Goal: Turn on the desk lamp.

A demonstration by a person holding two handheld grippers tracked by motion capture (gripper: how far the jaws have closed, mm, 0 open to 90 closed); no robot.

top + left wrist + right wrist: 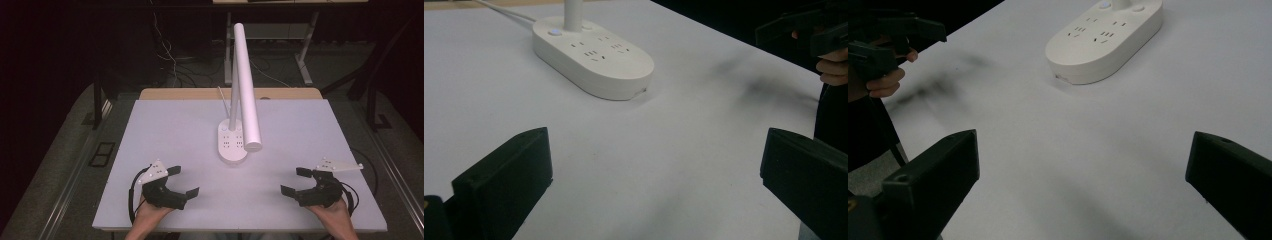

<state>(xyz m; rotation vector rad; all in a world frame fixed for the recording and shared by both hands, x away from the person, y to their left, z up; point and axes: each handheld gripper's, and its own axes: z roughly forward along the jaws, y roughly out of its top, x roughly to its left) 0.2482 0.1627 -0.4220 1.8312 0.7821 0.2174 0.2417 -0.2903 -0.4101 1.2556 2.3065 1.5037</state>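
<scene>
two grippers wait near the front edge of the white table, both empty. the left gripper has its jaws spread wide with nothing between them, and the right gripper is splayed just as far. each angles inward toward the lamp base, an oval block with sockets on top that sits mid-table between and beyond them (well apart from both). this symmetric stance likely sets up a two-sided approach. the lamp head leans forward over the base, so reaching in low makes sense.
</scene>
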